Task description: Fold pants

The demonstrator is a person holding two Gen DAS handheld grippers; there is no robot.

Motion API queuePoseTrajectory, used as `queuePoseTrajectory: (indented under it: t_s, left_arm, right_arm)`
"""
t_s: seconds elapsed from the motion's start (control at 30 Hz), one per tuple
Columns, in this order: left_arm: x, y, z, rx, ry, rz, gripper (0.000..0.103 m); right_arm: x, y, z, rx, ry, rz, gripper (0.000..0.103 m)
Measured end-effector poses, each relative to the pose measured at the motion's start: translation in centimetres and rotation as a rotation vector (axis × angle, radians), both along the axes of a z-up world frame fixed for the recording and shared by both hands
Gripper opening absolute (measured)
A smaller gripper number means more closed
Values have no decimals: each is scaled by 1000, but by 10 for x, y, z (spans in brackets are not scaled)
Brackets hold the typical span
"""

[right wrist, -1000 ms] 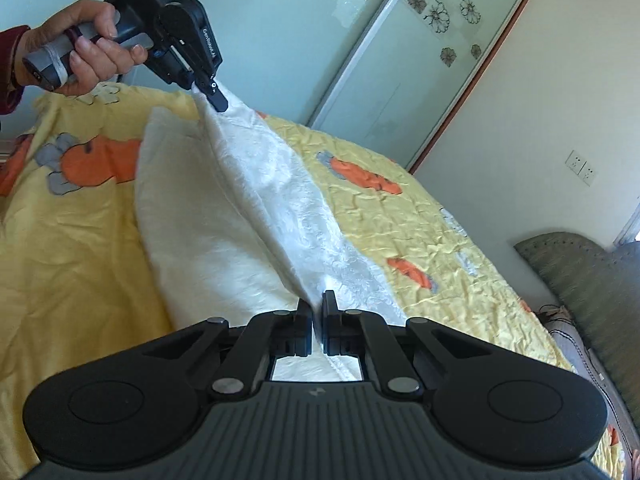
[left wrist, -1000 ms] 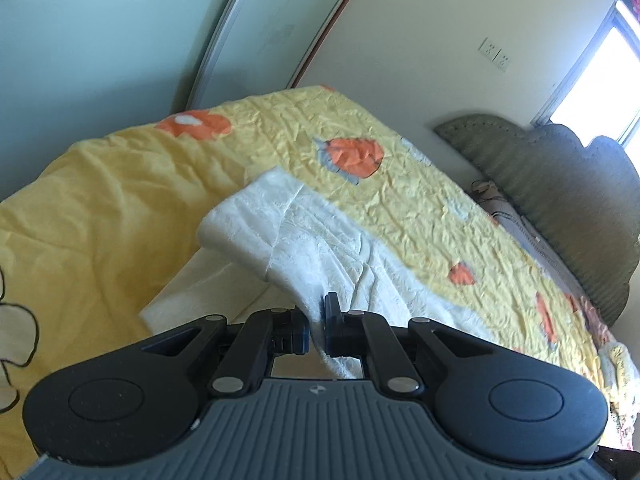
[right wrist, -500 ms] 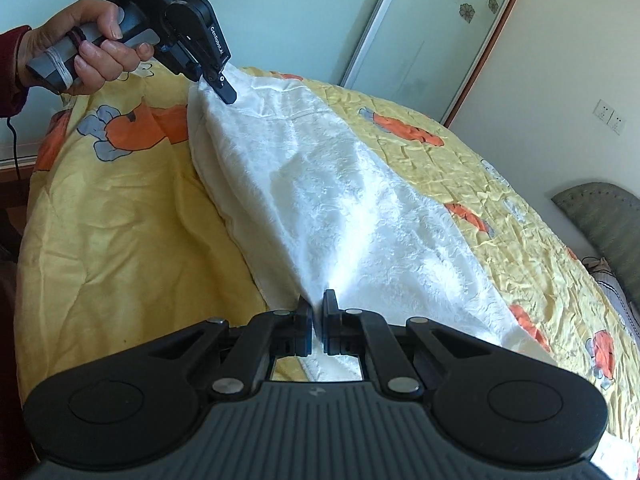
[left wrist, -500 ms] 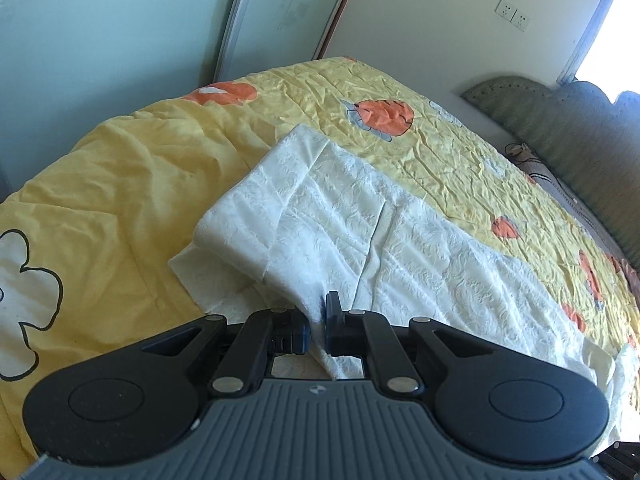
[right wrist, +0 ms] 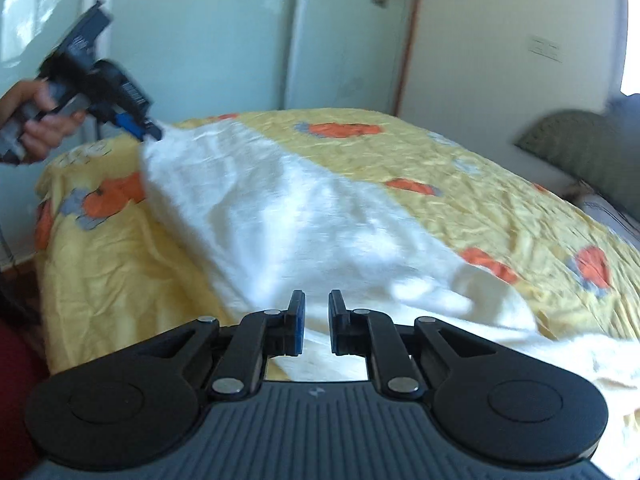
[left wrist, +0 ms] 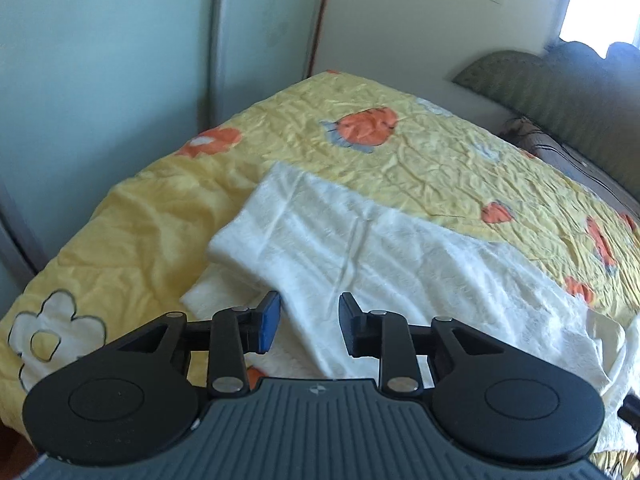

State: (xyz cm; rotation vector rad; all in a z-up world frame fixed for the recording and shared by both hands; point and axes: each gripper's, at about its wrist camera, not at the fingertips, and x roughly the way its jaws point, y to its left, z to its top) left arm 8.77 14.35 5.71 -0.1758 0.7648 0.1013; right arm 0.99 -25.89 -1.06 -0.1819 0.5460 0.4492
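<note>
Pants, white and soft, lie floppy on the bed; an edge at 12 o'clock could be pinched. Both tools, left tool and right tool, are seen parted, holding nothing.

Daylight pours in from a blown-out window at the upper right, leaving the room bright with soft shadows in the creases of the white pants. The right wrist view is smeared by motion blur, worst on the left gripper and the glass doors. Both fisheye views bend straight lines and darken at the corners.
</note>
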Motion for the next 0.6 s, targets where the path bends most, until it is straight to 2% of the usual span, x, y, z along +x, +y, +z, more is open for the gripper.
queuePoseTrajectory:
  t_s: [0.07, 0.17, 0.2, 0.3, 0.4, 0.47, 0.53, 0.57, 0.6]
  left_arm:
    - [5, -31, 3, 25, -42, -98, 46]
    - [13, -80, 1, -1, -41, -265, 47]
    - [15, -96, -1, -13, -35, -322, 47]
    - [8, -148, -9, -3, -36, -517, 47]
    - [-7, -200, -17, 70, -62, -699, 48]
    - [-20, -231, -25, 136, -96, -803, 51]
    - [-35, -257, -33, 203, -138, -883, 51]
    - [-42, -268, -37, 233, -161, -918, 51]
    - [-49, -278, -41, 259, -176, -946, 52]
  right_arm:
    - [3, -36, -11, 36, 63, -179, 12]
    - [-5, -86, -34, 86, 197, -360, 12]
    - [-13, -98, -38, 97, 211, -403, 11]
    - [-34, -136, -32, 231, 180, -513, 12]
    - [-36, -168, -17, 373, 95, -605, 13]
    - [-21, -185, -13, 509, 54, -615, 24]
    - [-2, -200, -15, 667, 36, -608, 61]
    - [10, -207, -19, 751, 39, -601, 66]
    - [23, -213, -24, 820, 50, -592, 66]
